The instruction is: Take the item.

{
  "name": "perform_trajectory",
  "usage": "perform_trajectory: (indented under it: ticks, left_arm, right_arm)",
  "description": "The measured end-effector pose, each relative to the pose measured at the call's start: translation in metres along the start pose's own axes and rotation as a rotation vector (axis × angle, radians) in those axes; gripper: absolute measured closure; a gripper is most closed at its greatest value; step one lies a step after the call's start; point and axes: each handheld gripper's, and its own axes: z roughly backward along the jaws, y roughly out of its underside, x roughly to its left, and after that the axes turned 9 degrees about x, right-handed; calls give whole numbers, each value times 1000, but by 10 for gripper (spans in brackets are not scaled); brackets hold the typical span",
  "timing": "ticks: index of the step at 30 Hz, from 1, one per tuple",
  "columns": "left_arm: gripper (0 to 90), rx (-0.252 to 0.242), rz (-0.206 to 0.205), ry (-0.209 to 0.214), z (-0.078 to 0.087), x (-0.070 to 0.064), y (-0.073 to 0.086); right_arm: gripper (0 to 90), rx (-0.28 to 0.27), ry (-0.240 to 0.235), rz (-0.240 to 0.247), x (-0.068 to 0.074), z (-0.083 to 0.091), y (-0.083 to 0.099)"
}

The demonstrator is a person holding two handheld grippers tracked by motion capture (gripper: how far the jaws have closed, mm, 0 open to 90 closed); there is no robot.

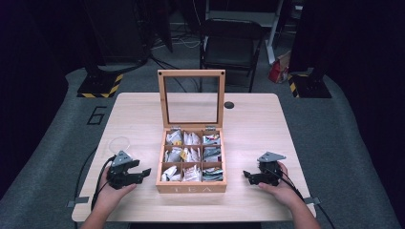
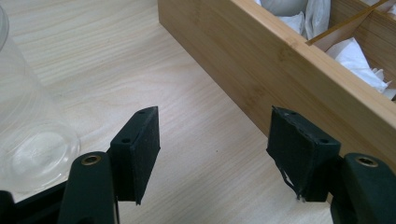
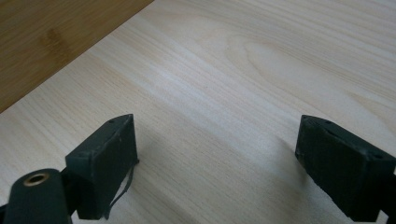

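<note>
The person's two forearms are coming in at the bottom of the high view, each hand resting on the pale rectangular wooden table point(image 1: 143, 109) and holding a black two-jaw gripper. Between them the square light-wood tea box point(image 1: 192, 187) is standing near the table's front edge, its glass-paned lid point(image 1: 191, 98) propped upright at the back and the word TEA showing on its front wall. Wooden dividers are splitting it into nine compartments, all holding white and grey paper tea sachets point(image 1: 192, 155). The left gripper point(image 1: 145, 171) is lying just beside the box's left wall, jaws spread wide and gripping nothing. The right gripper point(image 1: 246, 175) is sitting apart from the right wall, jaws equally wide and empty. A clear plastic cup point(image 2: 28, 135) is lying by the left gripper.
</note>
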Motion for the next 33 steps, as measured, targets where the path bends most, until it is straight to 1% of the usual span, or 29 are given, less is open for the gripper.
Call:
perform_trajectory:
  ticks: [1, 3, 4, 5, 6, 8, 9, 11, 13, 15, 16, 19, 20, 21, 22, 23, 24, 25, 26, 28, 29, 31, 33]
  left_arm:
    - [340, 6, 6, 7, 1, -1, -1]
    - [340, -4, 3, -1, 2, -1, -2]
    - [341, -1, -6, 1, 2, -1, -2]
    - [341, -2, 0, 1, 3, -2, -2]
    - [341, -2, -9, -6, 3, -1, -3]
    - [343, -11, 11, 6, 4, -3, -4]
    - [344, -16, 5, 4, 5, -2, -4]
    - [346, -12, 5, 8, 6, -3, -7]
    - [347, -13, -14, 2, 7, -2, -9]
    - [347, -18, -4, 0, 7, -3, -11]
    - [347, -5, -7, 10, 7, -3, -12]
    - [347, -3, -20, 1, 9, -2, -19]
    - [347, -3, -20, 1, 9, -2, -19]
    - [347, -4, -11, 7, 9, -3, -21]
    - [347, -12, -15, 4, 9, -3, -22]
    - [347, -4, -33, 4, 9, -2, -25]
    - [347, -5, -21, 9, 9, -3, -26]
    - [355, -8, -37, 2, 9, -3, -27]
    - [355, -5, -24, 17, 9, -5, -29]
    - [391, -1, -43, 20, 8, -5, -32]
    - [395, 1, -48, 21, 8, -6, -33]
    - [399, -6, -42, 24, 7, -9, -35]
    - [403, 0, -60, 23, 7, -9, -39]
  right_arm:
    - [120, 0, 0, 0, 0, 0, 0]
    - [120, 0, 1, 0, 0, 0, 0]
    - [120, 0, 1, 1, 0, 0, 0]
    - [120, 0, 0, 0, 0, 0, 0]
    - [120, 0, 1, 1, 0, 0, 0]
    - [120, 0, 1, 1, 0, 0, 0]
    - [120, 0, 0, 0, 0, 0, 0]
    - [120, 0, 1, 1, 0, 0, 0]
    - [121, 0, 1, 1, 0, 0, 0]
    - [120, 0, 1, 1, 0, 0, 0]
    - [120, 0, 2, 1, 0, 0, 0]
    - [120, 0, 1, 1, 0, 0, 0]
    - [120, 0, 1, 1, 0, 0, 0]
    - [120, 0, 1, 0, 0, 0, 0]
    - [121, 0, 1, 1, 0, 0, 0]
    - [121, 0, 1, 1, 0, 0, 0]
    - [120, 0, 0, 0, 0, 0, 0]
    - [120, 0, 1, 1, 0, 0, 0]
    - [120, 0, 1, 1, 0, 0, 0]
    - [121, 0, 1, 0, 0, 0, 0]
    - [121, 0, 1, 1, 0, 0, 0]
    - [121, 0, 1, 1, 0, 0, 0]
    - [121, 0, 0, 0, 0, 0, 0]
